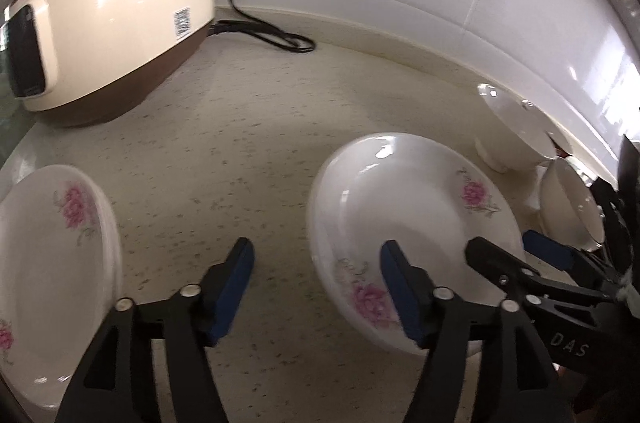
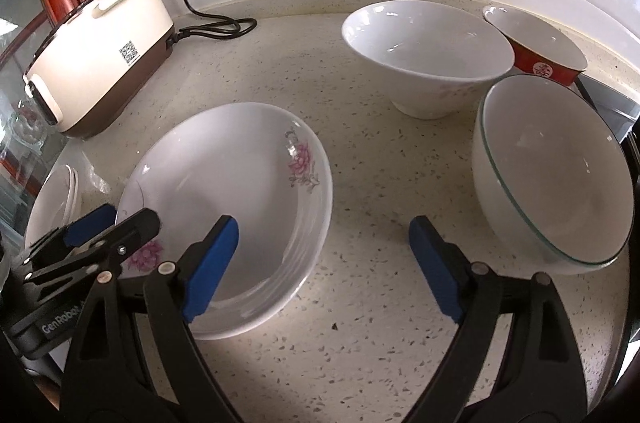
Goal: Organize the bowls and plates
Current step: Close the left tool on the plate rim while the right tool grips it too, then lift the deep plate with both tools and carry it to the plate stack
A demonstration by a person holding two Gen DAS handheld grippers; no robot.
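hovering wide open and empty, the left gripper (image 1: 316,279) has its right finger over the near rim of the flowered plate (image 1: 404,207), which lies to its right. the right gripper (image 2: 324,255), also spread and empty, sits just right of that plate, bowls beyond.

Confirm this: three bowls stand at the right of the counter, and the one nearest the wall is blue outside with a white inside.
Not quite: the bowl nearest the wall is red outside, not blue, as the right wrist view shows. Its inside is white, and it does stand with the white flared bowl and the green-rimmed bowl at the right of the counter.
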